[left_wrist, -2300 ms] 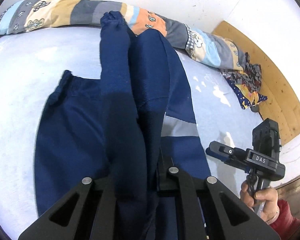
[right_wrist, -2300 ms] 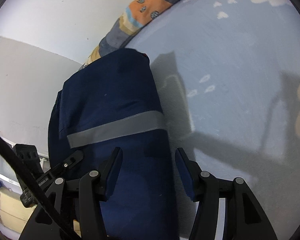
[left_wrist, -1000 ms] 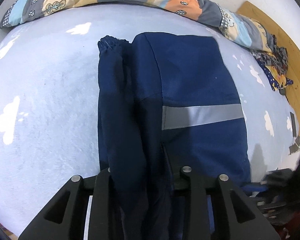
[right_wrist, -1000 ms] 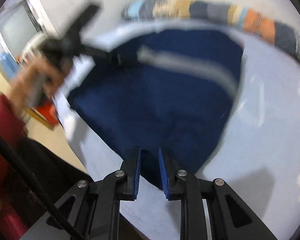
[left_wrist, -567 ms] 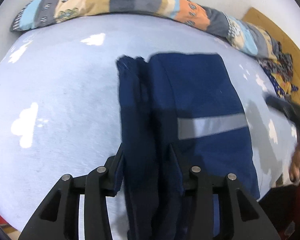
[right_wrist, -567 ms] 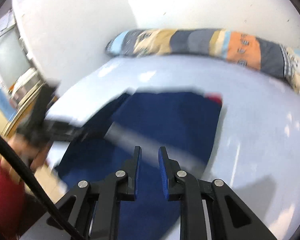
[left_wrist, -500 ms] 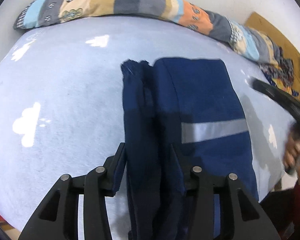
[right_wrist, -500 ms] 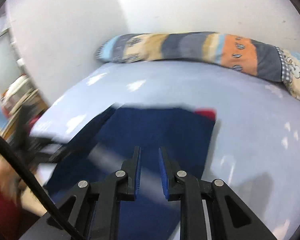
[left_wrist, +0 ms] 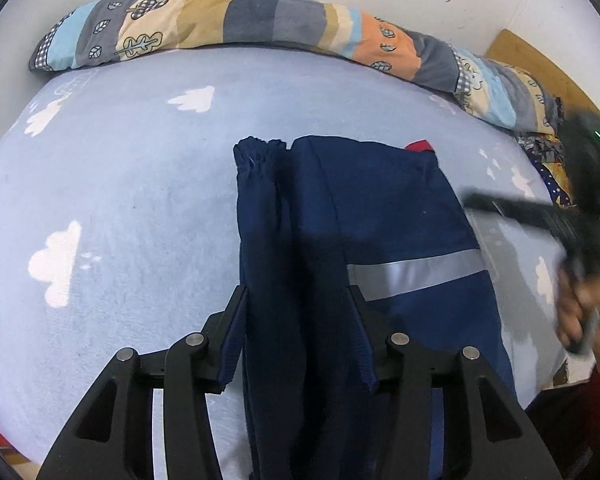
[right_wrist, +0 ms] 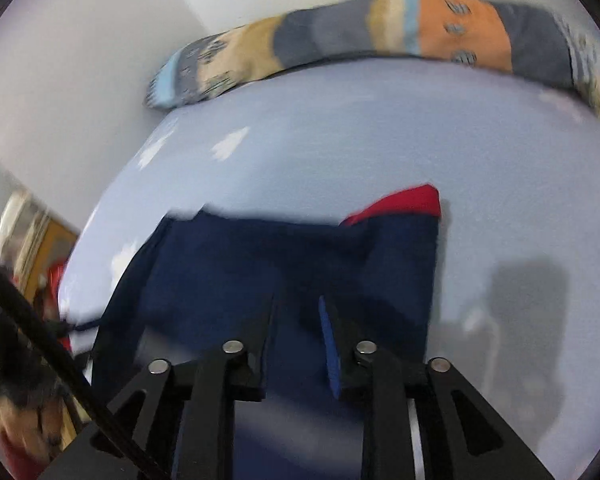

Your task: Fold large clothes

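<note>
A navy jacket (left_wrist: 380,208) with a grey reflective stripe (left_wrist: 416,270) lies folded on the bed, a bit of red lining (left_wrist: 418,146) showing at its far corner. Its folded sleeve (left_wrist: 276,220) runs along the left edge. My left gripper (left_wrist: 296,296) hovers over the near end of that sleeve. Its jaws are opening, with the sleeve lying loose between them. In the right wrist view my right gripper (right_wrist: 298,300) hangs over the jacket (right_wrist: 228,272). Its jaws stand a narrow gap apart and opening, nothing between them. It shows blurred in the left wrist view, right of the jacket.
The bed (left_wrist: 120,200) has a pale blue sheet with white clouds. A long patchwork bolster (left_wrist: 260,20) lies along the wall at the back. A wooden board (left_wrist: 540,68) and patterned cloths (left_wrist: 548,160) sit at the far right. The bed's edge drops off at the left (right_wrist: 84,240).
My left jaws have opened off the sleeve, which now lies flat, and pulled back a little. My right gripper has swung from the jacket's near corner to its right side.
</note>
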Available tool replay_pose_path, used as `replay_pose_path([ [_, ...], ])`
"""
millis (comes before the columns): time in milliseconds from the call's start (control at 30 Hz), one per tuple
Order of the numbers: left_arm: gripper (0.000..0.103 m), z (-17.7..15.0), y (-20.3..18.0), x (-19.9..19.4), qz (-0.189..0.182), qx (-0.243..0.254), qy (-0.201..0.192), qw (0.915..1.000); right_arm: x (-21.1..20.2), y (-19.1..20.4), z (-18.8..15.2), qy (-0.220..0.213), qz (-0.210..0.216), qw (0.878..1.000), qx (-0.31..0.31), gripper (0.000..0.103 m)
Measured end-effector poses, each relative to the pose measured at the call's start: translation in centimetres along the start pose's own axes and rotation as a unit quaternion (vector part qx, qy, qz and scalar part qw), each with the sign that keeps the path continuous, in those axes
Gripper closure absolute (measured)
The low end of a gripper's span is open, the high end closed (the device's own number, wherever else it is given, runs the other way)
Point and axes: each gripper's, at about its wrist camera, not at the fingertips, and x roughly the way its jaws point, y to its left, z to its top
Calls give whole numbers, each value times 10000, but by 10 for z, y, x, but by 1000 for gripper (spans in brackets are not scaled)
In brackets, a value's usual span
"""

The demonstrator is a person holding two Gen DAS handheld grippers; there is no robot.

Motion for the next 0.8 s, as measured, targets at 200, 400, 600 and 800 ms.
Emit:
replay_pose_path([
  [200, 46, -13, -20, -12, 143, 261, -230, 9993, -50, 38, -102, 381, 34, 9974, -617, 71],
  [400, 39, -48, -56, -17, 215, 561, -294, 9978, -28, 56, -154, 485, -172, 9939, -978, 55],
  [600, 33, -86, -75, 16, 1203, 945, -90, 9882, -4, 76, -180, 604, -815, 9773, -1862, 54],
  [800, 32, -97, -82, 5, 1432, 669, -602, 9856, -17, 74, -174, 456, -498, 9832, -1696, 46],
])
